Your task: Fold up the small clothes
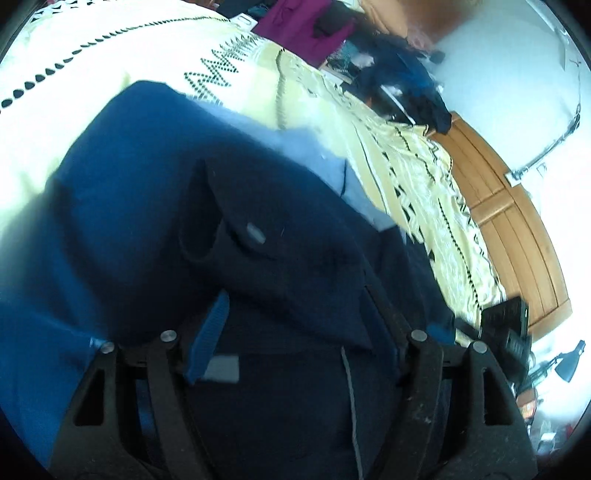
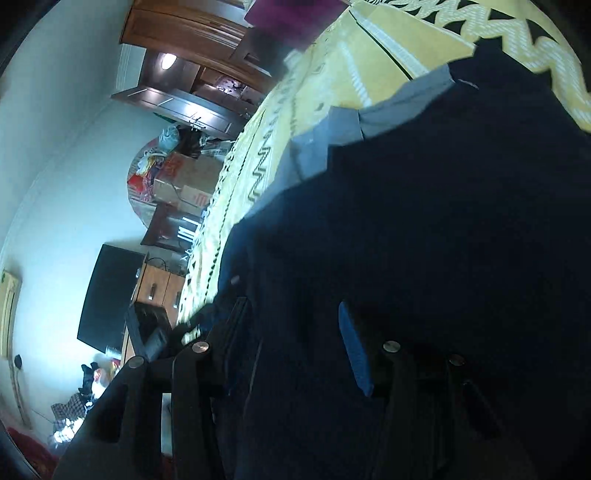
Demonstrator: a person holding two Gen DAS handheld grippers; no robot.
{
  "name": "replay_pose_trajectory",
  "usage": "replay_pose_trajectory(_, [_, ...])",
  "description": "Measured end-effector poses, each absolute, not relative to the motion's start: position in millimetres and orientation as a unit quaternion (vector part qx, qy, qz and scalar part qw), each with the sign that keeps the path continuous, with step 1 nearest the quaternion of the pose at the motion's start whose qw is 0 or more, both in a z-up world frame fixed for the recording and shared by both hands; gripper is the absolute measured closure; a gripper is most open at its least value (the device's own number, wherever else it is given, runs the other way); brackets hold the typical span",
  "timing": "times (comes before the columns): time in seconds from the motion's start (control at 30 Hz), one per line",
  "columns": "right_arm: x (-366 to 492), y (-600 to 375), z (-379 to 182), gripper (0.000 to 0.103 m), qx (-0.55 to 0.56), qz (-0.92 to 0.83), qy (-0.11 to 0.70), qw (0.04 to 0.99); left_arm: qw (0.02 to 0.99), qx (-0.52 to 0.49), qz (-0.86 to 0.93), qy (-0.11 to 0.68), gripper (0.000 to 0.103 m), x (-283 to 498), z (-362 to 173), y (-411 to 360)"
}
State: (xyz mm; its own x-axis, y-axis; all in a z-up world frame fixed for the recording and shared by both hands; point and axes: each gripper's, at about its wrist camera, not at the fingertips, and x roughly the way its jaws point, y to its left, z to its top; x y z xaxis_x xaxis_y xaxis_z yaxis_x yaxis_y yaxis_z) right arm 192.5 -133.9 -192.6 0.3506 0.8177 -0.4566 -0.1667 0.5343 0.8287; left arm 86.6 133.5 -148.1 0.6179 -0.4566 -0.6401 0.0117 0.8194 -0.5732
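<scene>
Around you, a cream bedspread with black zigzag trim (image 1: pixel 110 55) fills the upper left of the left view, a wooden wardrobe (image 1: pixel 517 229) curves down its right edge, and a magenta cloth (image 1: pixel 295 22) lies at the top. Your dark navy garment with a pale grey lining (image 1: pixel 277 240) covers the frame's centre, draped over the left gripper (image 1: pixel 295 325); its fingers stand apart. The right gripper (image 2: pixel 295 343) likewise sits spread under the cloth, pads not pressing.
</scene>
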Motion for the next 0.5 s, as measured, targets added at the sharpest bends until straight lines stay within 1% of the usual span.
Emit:
replay_pose_trajectory(0.07, [185.9, -134.3, -188.0, 0.049, 0.332, 0.331, 0.462, 0.752, 0.866, -0.258, -0.117, 0.412, 0.032, 95.1, -144.8, 131.6])
replay_pose_trajectory(0.13, [170.5, -140.6, -178.1, 0.049, 0.312, 0.324, 0.455, 0.769, 0.867, -0.255, -0.098, 0.417, 0.036, 103.6, -147.4, 131.5])
replay_pose_trajectory(0.17, [166.0, -145.1, -172.7, 0.049, 0.3, 0.315, 0.45, 0.78, 0.866, -0.257, -0.093, 0.419, 0.054, 107.6, -149.8, 133.3])
replay_pose_trajectory(0.2, [159.4, -157.1, -166.0, 0.049, 0.281, 0.295, 0.444, 0.799, 0.863, -0.265, -0.1, 0.418, 0.068, 109.1, -151.9, 135.6])
replay_pose_trajectory(0.23, [153.5, -164.5, -162.2, 0.049, 0.264, 0.274, 0.44, 0.813, 0.86, -0.272, -0.103, 0.419, 0.093, 111.9, -153.9, 137.4])
replay_pose_trajectory(0.33, [136.2, -205.9, -154.6, 0.049, 0.253, 0.216, 0.433, 0.838, 0.861, -0.285, -0.118, 0.404, 0.095, 114.5, -148.5, 141.1])
replay_pose_trajectory(0.5, [113.6, -260.1, -156.2, 0.049, 0.274, 0.168, 0.436, 0.841, 0.893, -0.264, -0.152, 0.333, 0.096, 100.4, -104.9, 141.5])
